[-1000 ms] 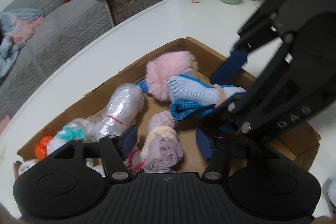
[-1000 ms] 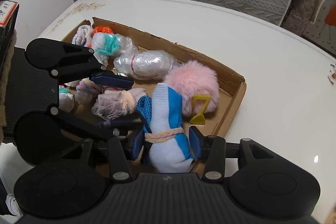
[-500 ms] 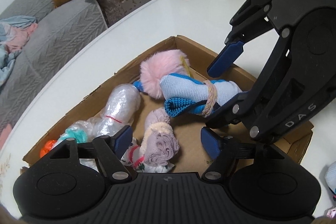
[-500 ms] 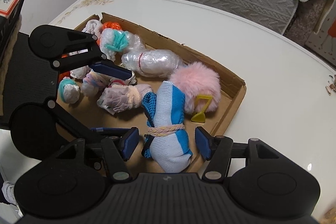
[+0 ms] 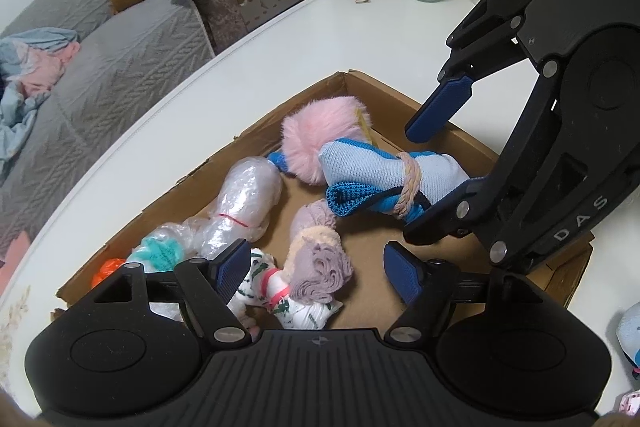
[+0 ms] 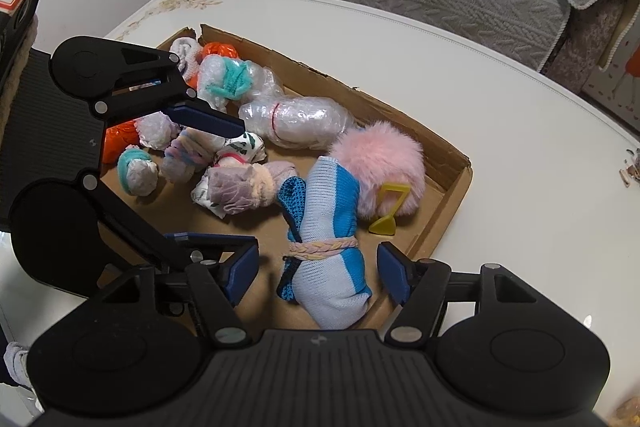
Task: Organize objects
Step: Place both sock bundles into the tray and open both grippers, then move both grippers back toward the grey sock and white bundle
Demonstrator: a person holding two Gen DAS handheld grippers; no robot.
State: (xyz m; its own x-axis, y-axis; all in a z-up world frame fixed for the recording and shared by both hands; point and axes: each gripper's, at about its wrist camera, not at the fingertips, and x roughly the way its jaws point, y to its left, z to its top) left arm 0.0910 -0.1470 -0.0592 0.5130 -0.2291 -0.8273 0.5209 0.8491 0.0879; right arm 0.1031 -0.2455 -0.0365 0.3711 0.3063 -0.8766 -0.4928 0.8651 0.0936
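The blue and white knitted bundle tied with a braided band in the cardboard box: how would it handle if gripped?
The knitted bundle would probably squash softly under the jaws. The braided band around it should keep it rolled. It looks light and, being cloth, unlikely to slip.

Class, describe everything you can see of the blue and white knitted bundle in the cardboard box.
The blue and white knitted bundle is rolled fabric cinched by a braided pastel band, with blue mesh at one edge. It lies flat in the cardboard box, its far end against the pink pompom. The right tongs, just opened, straddle it without touching.
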